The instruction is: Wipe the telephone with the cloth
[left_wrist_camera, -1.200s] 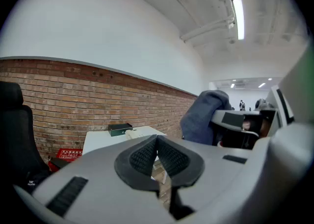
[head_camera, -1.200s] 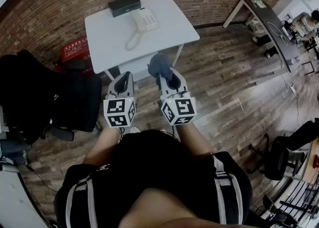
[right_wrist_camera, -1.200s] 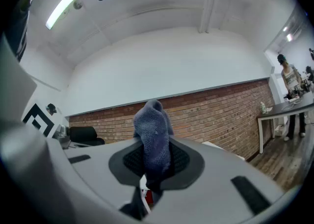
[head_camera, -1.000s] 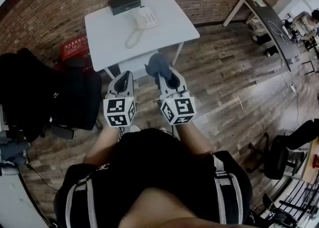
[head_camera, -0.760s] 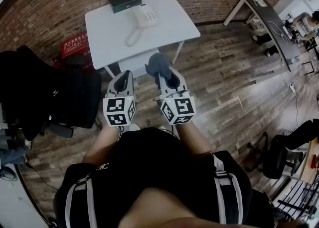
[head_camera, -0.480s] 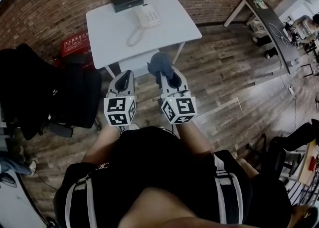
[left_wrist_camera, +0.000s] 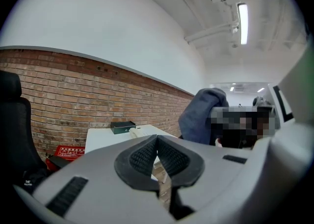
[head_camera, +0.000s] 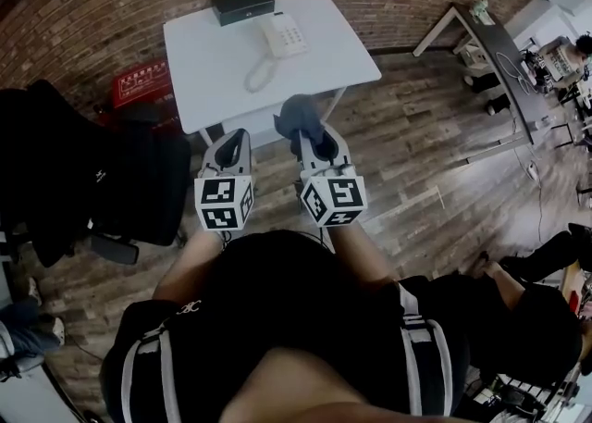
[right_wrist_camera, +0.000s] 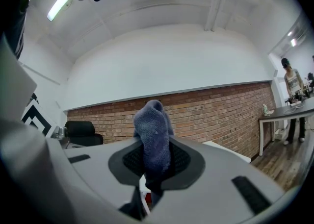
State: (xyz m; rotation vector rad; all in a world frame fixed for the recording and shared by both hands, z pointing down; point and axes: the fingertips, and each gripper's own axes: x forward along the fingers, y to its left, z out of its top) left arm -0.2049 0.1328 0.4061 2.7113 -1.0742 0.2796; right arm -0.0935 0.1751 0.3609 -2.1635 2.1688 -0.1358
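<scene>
- The right hand-held gripper (head_camera: 303, 141) is clamped on the grey cloth (head_camera: 296, 114); the left hand-held gripper (head_camera: 235, 141) is closed on nothing.
- The telephone (head_camera: 283, 34) sits far back on the tabletop (head_camera: 208, 79), at 12 o'clock from the right hand-held gripper and well apart; that one looks nearer.

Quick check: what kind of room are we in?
Probably an office or lab workspace: a white table with a desk telephone, a black office chair beside it, and a long desk with equipment off to the right.
</scene>
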